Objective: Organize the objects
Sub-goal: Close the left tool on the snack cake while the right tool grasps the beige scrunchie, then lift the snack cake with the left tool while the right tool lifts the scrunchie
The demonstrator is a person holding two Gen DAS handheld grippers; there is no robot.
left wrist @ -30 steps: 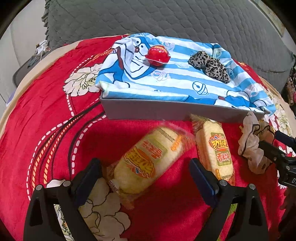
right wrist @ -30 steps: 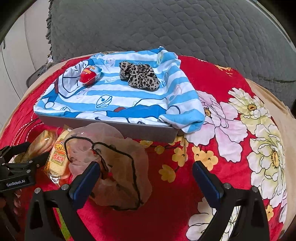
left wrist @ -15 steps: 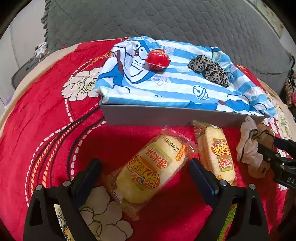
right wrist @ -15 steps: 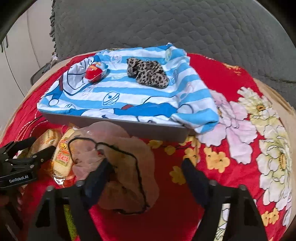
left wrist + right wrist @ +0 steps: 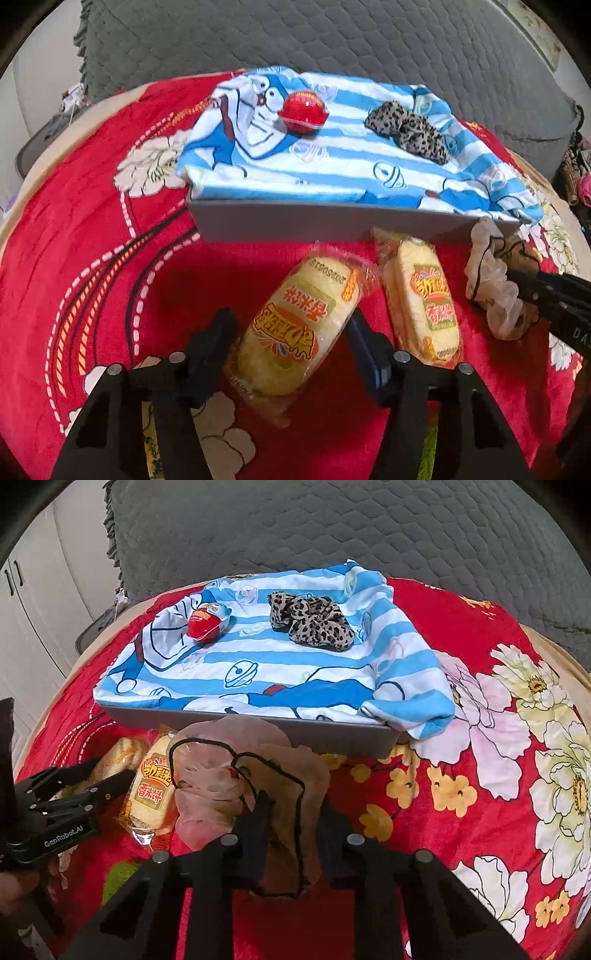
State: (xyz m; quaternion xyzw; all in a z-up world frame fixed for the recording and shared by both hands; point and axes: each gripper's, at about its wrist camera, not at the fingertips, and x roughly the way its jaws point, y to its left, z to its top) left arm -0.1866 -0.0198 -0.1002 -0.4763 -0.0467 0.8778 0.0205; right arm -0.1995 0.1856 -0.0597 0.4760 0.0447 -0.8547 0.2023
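My left gripper [image 5: 288, 328] is closing, and a yellow snack packet [image 5: 299, 325] lies between its jaws with both pads against its wrapper. A second snack packet [image 5: 424, 299] rests just right of it on the red blanket. My right gripper [image 5: 293, 808] is closing too, its pads pinching the near part of a pale pink scrunchie [image 5: 229, 775] with black trim. Behind both stands a grey tray [image 5: 332, 734] draped with a blue striped cartoon cloth [image 5: 295, 672]. On the cloth sit a red egg toy [image 5: 207, 624] and a leopard scrunchie [image 5: 314, 620].
A red floral blanket [image 5: 480, 775] covers the surface, with a grey quilted cushion [image 5: 332, 528] behind the tray. The left gripper's fingers [image 5: 92, 779] show at the left of the right wrist view. White cabinet doors [image 5: 33, 602] stand far left.
Both pairs of jaws have narrowed: the left onto the near snack packet, the right onto the pink scrunchie. Neither hand has shifted noticeably.
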